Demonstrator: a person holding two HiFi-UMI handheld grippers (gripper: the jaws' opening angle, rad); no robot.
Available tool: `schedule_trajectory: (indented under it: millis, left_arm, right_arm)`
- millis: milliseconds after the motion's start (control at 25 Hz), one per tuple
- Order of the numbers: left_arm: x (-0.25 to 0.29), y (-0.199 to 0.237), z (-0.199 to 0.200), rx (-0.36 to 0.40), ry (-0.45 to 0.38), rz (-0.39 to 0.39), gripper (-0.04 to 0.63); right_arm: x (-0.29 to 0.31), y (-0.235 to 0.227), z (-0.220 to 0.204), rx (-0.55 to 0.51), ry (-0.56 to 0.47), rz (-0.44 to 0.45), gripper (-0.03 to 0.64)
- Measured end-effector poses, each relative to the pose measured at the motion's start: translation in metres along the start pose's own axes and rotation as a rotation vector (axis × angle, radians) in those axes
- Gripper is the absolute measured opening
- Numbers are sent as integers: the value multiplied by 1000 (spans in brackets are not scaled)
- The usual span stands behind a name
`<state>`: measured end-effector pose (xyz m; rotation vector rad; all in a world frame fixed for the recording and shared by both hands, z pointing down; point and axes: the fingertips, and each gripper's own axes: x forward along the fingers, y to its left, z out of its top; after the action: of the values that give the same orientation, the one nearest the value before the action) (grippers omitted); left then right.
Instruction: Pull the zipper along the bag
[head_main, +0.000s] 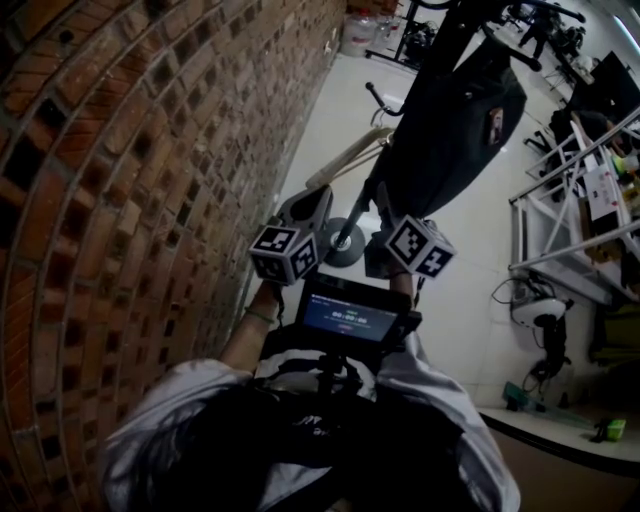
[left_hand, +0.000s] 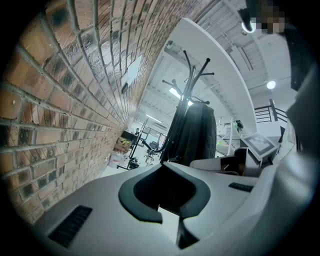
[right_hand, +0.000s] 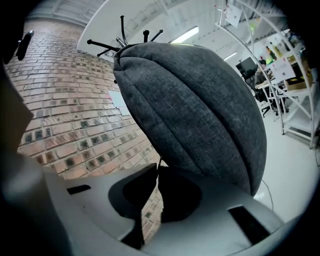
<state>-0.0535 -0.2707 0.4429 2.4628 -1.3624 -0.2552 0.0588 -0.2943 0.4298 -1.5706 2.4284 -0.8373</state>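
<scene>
Beneath the hanging bag (right_hand: 200, 110), my right gripper (right_hand: 158, 169) pinches what looks like its zipper pull (right_hand: 159, 161); seam runs upward; left gripper (left_hand: 165, 167) closed, empty, farther.

bag (right_hand: 200, 110): dark grey fabric, rounded, hangs upright on black coat stand (left_hand: 191, 75)
zipper pull (right_hand: 159, 162): thin, at bag's lower end, pinched by right gripper (right_hand: 157, 170)
</scene>
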Motion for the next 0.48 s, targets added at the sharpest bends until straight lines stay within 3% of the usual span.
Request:
schedule_trajectory:
  millis: [240, 480]
  left_arm:
    - [0, -4, 0, -3, 2, -5, 8]
    - [0, -2, 0, -10, 0, -1, 9]
  right_arm:
    - [0, 7, 3, -47, 7, -20, 14]
    - [-6, 14, 16, 13, -20, -6, 14]
